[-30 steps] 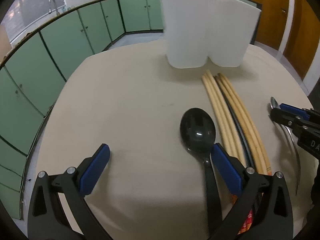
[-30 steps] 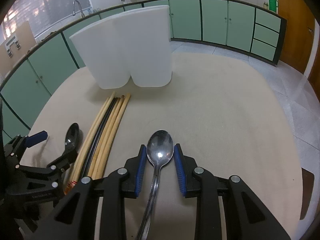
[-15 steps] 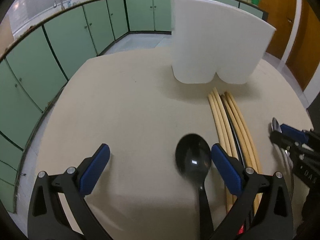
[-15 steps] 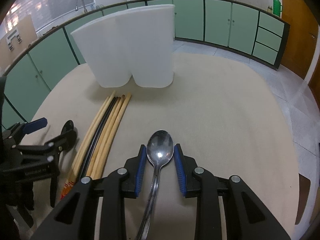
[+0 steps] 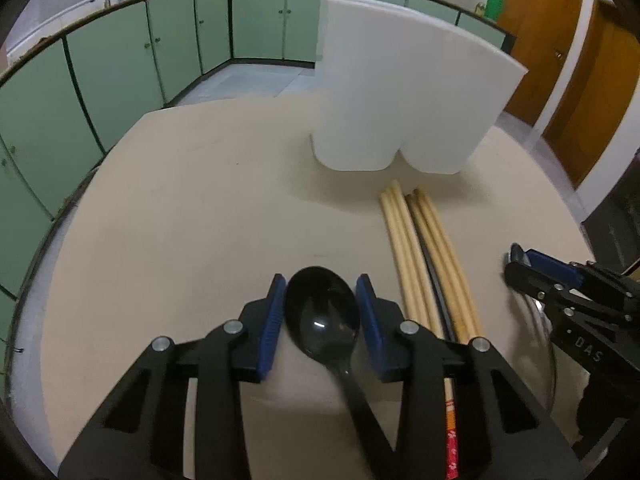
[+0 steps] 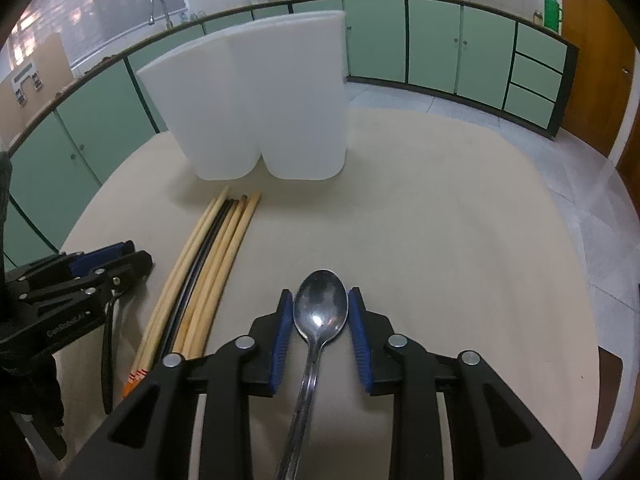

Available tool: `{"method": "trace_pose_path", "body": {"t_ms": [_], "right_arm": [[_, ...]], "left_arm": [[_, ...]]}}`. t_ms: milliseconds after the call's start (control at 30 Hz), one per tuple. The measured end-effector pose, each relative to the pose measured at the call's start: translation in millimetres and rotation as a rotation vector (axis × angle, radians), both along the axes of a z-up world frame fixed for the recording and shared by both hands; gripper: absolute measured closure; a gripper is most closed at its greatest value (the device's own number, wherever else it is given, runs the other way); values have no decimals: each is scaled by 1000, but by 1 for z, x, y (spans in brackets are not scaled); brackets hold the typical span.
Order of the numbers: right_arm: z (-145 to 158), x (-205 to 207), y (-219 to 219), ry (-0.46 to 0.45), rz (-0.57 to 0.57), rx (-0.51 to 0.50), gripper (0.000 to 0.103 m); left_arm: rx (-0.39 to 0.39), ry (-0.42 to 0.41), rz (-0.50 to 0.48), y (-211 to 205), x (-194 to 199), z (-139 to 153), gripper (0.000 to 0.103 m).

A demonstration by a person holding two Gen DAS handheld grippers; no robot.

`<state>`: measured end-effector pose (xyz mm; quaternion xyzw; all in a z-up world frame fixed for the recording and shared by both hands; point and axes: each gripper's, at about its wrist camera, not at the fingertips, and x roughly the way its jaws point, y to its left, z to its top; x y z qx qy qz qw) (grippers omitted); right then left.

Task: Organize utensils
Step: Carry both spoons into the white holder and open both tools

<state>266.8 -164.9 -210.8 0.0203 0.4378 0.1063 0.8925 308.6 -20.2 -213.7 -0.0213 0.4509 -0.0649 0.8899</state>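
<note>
Beige table (image 5: 200, 208) — chopsticks (image 5: 416, 256) lie between both tongs, before white holder (image 5: 400, 92).

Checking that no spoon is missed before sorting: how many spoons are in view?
2. The black spoon sits between the left gripper fingers; the metal spoon sits between the right gripper fingers. None visible elsewhere; the white holder interior is hidden.

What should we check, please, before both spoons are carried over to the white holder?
1. Left gripper shut on black spoon: ok.
2. Right gripper shut on metal spoon: ok.
3. Both spoons lifted off the table: cannot tell.
4. White holder upright: ok.
5. Holder compartments free inside: cannot tell, openings are out of view.
6. Chopsticks lie apart from both grips: ok.
</note>
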Motion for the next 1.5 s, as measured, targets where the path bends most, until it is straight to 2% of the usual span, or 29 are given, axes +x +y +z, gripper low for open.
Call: {"method": "trace_pose_path", "body": {"t_ms": [133,400,533,667,867,1100,1300,1500], "right_arm": [[12,-14,-9,-90,-5,48,75],[48,-32,-22,-291,2,126,75],[58,-31,-24,-337,10,158,75],[66,-27,-29,-364,9,191,75],[94,-20,-37,-428,18,243,75],[154,16,-35,-552,43,251,75],[183,65,-36,-610,14,266,75],[173,101,-22,-620,-14,180,75]], "left_arm": [[-24,-91,-17,-1,-18,11,68],[-8,-355,-20,0,-30,49,68],[5,-447,-22,-4,-35,61,68],[17,-505,-20,-11,-37,68,68],[-7,-599,-14,-9,-23,98,68],[-12,-762,-25,-26,20,157,68],[14,-819,-16,-46,67,177,68],[44,-780,-4,-53,101,160,68]]}}
